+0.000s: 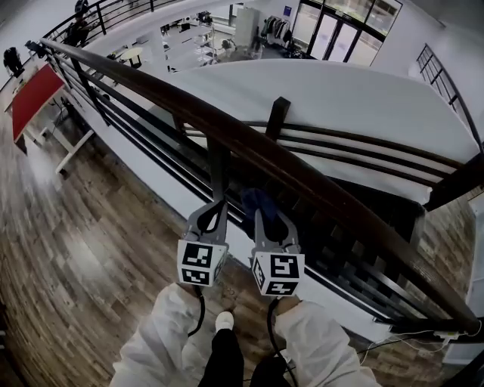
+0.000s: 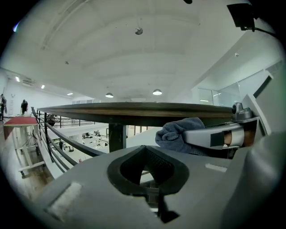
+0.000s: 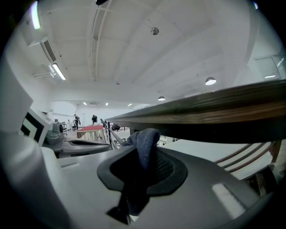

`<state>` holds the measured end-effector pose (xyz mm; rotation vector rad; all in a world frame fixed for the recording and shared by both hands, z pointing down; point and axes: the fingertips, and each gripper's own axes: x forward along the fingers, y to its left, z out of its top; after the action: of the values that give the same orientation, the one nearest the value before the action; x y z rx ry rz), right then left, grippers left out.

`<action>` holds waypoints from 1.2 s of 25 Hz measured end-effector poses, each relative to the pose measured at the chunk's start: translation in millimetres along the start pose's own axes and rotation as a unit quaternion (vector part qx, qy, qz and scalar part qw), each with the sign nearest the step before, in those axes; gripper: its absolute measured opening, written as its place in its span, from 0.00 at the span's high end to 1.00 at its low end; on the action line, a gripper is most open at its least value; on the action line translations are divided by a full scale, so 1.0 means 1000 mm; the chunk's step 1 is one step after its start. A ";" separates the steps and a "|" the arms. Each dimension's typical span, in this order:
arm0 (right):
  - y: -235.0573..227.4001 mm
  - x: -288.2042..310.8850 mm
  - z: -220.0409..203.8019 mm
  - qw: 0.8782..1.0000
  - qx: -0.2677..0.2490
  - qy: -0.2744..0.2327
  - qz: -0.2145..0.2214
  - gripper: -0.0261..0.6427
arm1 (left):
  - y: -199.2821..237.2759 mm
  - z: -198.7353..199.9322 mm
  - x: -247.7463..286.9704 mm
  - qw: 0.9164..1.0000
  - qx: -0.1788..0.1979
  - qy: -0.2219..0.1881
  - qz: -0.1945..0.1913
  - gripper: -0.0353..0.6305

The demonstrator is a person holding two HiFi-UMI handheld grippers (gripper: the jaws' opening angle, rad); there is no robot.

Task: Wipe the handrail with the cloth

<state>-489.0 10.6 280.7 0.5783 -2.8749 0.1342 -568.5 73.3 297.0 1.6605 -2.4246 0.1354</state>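
The right gripper (image 1: 270,218) is closed on a dark blue cloth (image 3: 145,142), just below the wooden handrail (image 1: 249,143). The left gripper (image 1: 215,208) is beside it, with jaws together and nothing between them.

Soft napped cloth (image 3: 145,143), smooth dark wooden handrail (image 1: 234,136), faintly glossy wood-grain floor (image 1: 76,242)

No legible text, brand, number or sign is shown in any view. Black-and-white square marker patterns are carried on the left marker cube (image 1: 201,263) and the right marker cube (image 1: 277,273); no letters or digits are formed by them. A small blue plaque (image 1: 287,10) is mounted beside the far glass doors (image 1: 333,34); its print is too small to be read.
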 end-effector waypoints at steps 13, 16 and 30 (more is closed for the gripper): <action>0.023 0.111 -0.056 1.000 0.000 0.029 0.004 0.86 | 0.064 -0.053 0.063 1.000 -0.020 0.021 0.003 0.95; 0.025 0.132 -0.060 1.000 -0.002 0.030 0.003 0.86 | 0.069 -0.057 0.076 1.000 -0.023 0.018 0.000 0.95; 0.026 0.172 -0.080 0.999 -0.003 0.037 -0.015 0.86 | 0.087 -0.082 0.095 0.999 -0.031 0.012 -0.005 0.95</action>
<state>-640.1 -19.0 394.8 0.6024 -2.7931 0.1387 -673.3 33.2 400.9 1.6337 -2.3777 0.0770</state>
